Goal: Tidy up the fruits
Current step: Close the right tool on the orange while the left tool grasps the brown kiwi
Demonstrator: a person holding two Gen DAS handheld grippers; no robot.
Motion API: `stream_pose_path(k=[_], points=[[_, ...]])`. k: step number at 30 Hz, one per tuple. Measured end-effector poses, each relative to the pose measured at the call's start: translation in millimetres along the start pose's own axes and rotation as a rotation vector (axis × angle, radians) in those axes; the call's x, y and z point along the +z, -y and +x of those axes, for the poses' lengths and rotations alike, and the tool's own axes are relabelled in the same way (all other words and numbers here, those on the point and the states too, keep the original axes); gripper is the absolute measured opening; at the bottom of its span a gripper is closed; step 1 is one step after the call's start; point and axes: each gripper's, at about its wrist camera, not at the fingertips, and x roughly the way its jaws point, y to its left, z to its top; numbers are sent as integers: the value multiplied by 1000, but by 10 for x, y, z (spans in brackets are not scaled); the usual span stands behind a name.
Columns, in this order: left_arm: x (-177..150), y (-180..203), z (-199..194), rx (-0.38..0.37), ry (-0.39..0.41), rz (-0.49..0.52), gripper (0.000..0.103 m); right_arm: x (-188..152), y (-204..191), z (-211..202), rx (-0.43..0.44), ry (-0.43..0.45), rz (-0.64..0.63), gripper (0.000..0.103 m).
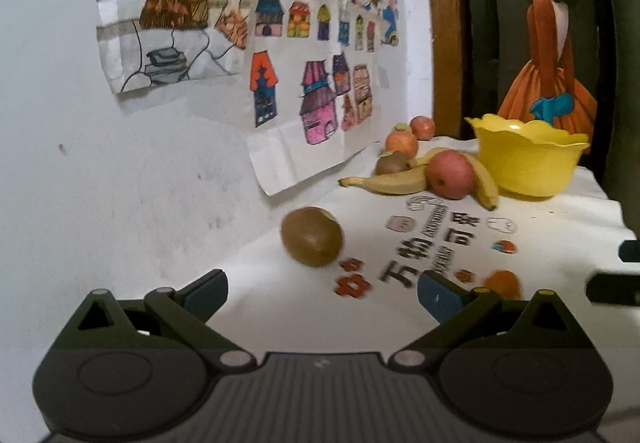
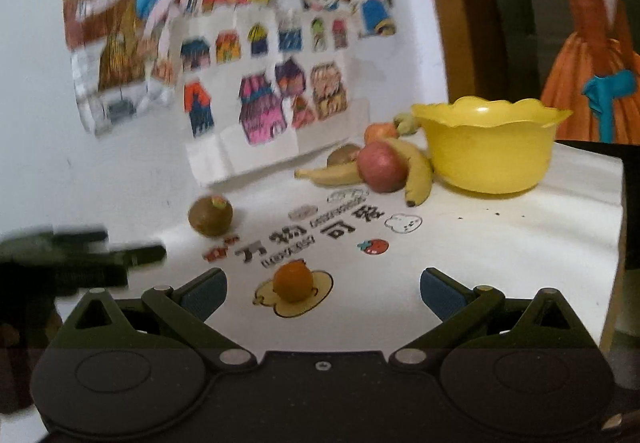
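A yellow scalloped bowl (image 1: 528,159) (image 2: 486,147) stands at the back right of the white cloth. Left of it lie two bananas (image 1: 390,183) (image 2: 418,175), a red apple (image 1: 450,175) (image 2: 382,167), a kiwi (image 1: 392,163), an orange fruit (image 1: 402,141) and another apple (image 1: 423,127). A lone kiwi (image 1: 312,237) (image 2: 211,217) sits nearer, just ahead of my open left gripper (image 1: 322,293). A small orange (image 2: 293,280) (image 1: 502,283) lies just ahead of my open right gripper (image 2: 322,293). Both grippers hold nothing.
The cloth (image 2: 500,243) carries printed characters and cartoon stickers. Children's drawings (image 1: 304,75) hang on the white wall behind. A wooden frame (image 1: 444,23) and a dark panel with a painted girl stand at the back right. The table edge (image 2: 618,243) drops off at right.
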Motion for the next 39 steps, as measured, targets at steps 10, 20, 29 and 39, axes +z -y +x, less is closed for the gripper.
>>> stream_pose_path(k=[10,20,29,39], points=[[156,-293,713,-83,-86,4,103,54,-149,524,23,-104,-75,99],[238,-260,1114,-119,-123,42,102,37,-213,831,27,-173,-79,81],[222,-237,1258,-170,-153,21,85,37,-242,955,12,-187,-93,59],[229,-227,1357,-129,-156,12,62,23,-327,972,4,-180,-163,43]])
